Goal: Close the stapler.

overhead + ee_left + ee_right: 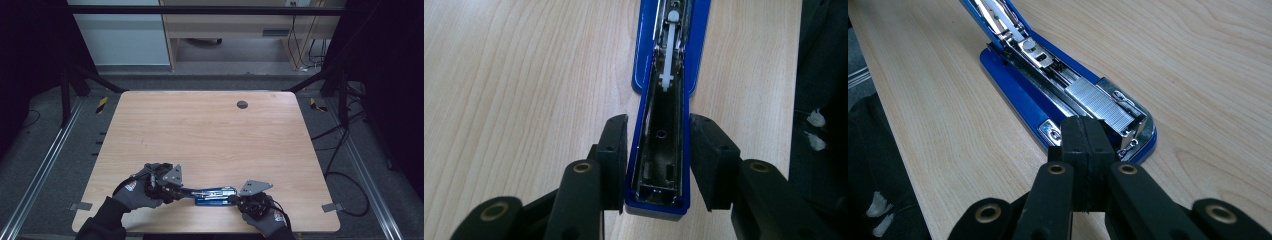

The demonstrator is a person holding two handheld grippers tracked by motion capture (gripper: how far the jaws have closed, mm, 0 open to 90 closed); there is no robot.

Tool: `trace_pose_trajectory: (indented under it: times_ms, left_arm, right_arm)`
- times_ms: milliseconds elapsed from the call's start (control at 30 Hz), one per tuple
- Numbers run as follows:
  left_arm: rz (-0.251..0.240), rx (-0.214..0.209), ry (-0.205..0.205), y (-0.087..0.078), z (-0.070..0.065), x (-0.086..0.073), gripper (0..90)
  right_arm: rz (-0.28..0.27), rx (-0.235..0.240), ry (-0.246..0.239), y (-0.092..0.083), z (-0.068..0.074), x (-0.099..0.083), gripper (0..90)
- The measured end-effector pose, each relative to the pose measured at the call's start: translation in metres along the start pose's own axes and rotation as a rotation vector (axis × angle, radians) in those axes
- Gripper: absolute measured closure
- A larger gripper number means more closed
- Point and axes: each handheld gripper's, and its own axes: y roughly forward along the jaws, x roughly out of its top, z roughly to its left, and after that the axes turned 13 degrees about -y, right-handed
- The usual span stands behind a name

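Pale wood-grain table (210, 135) is sitting inside a dark frame, a desk and cables lying beyond. Near its front edge an opened blue stapler (214, 195) is lying; the left gripper (658, 150) is clamping its raised lid, while the right gripper (1087, 145), jaws closed together, is hovering at the staples (1100, 102).

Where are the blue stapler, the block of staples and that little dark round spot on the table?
blue stapler (659, 150): left gripper view, inside of its raised lid.
block of staples (1098, 102): right gripper view, top of the silver strip.
dark round spot (242, 104): high view, its middle.
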Motion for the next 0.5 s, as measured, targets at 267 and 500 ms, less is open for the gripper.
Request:
trace_pose_trajectory:
  times_ms: [267,500]
  left_arm:
    - [0.011,-0.001,0.007,-0.0002,0.0003,0.0018,61.0]
    - [0.026,0.009,0.019,-0.0013,-0.0017,0.006,61.2]
  right_arm:
    - [0.001,0.0,-0.001,0.0,-0.0002,0.0001,90.0]
    - [0.001,0.001,-0.001,0.0,-0.0002,0.0001,90.0]
